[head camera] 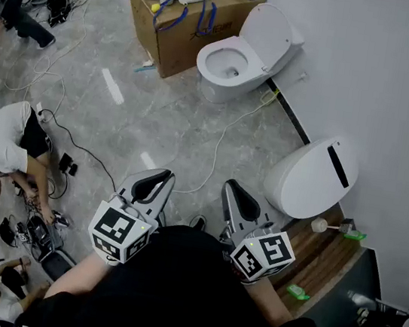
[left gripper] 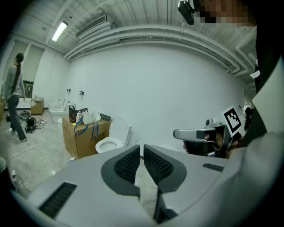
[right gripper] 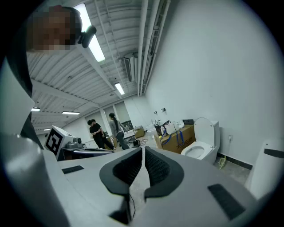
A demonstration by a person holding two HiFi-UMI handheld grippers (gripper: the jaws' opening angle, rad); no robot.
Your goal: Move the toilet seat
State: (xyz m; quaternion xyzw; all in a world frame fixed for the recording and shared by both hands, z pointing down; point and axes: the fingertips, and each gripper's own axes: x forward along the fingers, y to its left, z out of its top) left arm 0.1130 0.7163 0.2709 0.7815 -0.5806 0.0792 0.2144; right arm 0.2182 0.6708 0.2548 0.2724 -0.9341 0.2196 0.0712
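A: How did the grippers stand?
B: The left gripper (head camera: 158,181) and right gripper (head camera: 232,193) were both closed and empty.
A: And the task?
B: Not begun, I think. A closed toilet (head camera: 313,175) stood near, on the right. Farther away an open toilet (head camera: 239,61) had its seat (head camera: 204,61) down. The next move called for an approach, then opening the jaws.

closed toilet (right gripper: 267,172): cut off right | cardboard box (head camera: 175,40) print: unreadable

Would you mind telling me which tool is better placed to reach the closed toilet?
Probably the right tool: the closed toilet stands on its side, the left tool farther off. Both are shut, empty.
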